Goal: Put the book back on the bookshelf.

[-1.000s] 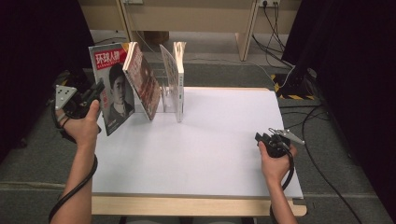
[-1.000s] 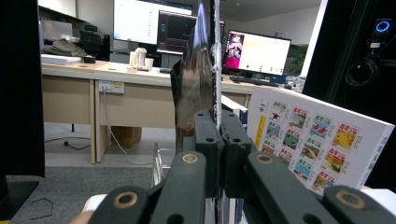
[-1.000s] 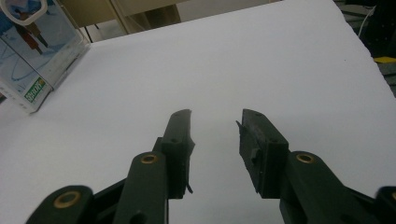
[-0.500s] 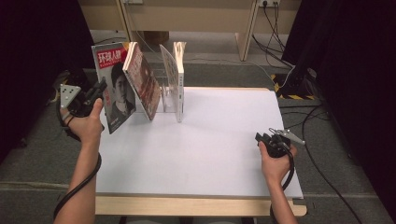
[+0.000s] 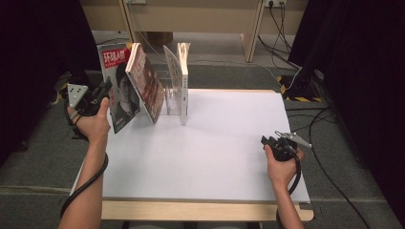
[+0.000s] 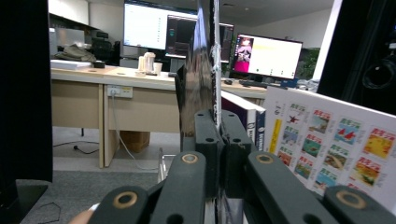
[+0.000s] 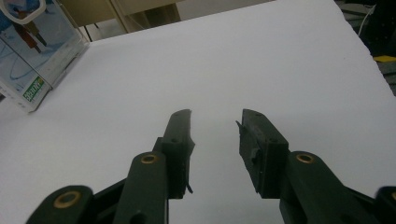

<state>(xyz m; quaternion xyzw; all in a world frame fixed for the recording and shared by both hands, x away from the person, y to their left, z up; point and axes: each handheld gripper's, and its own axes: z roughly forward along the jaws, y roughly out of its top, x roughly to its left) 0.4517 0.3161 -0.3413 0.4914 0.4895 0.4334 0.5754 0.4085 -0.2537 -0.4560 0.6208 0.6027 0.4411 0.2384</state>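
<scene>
Tongs first: left tongs (image 5: 106, 88) clamped flat on the outer edge of the portrait magazine (image 5: 122, 90), pads pinching the pages edge-on in the left gripper view (image 6: 219, 135). Gripped there, by the look of it, to keep the floppy cover upright and steer it by its free side. Standing at the far left corner of the table (image 5: 229, 143), that magazine, bottom edge down on the white top, tilted over against the red-covered book (image 5: 145, 83).

Over to the right tongs (image 5: 267, 141): jaws apart, nothing between them, low over bare white near the right edge (image 7: 215, 126). Parked out of the way, probably, ready to steady something.

Further out: red-covered book leaning in turn toward the book with a grid of small pictures (image 5: 173, 78), then the white book (image 5: 184, 86) bolt upright at the end of the row.

Tight on the left, though: magazine right at the table's edge, hand hanging off the side. Plenty of open white in the middle and toward the near edge for laying anything down. Worth watching the lean, since pulling the magazine away could tip the red one.
</scene>
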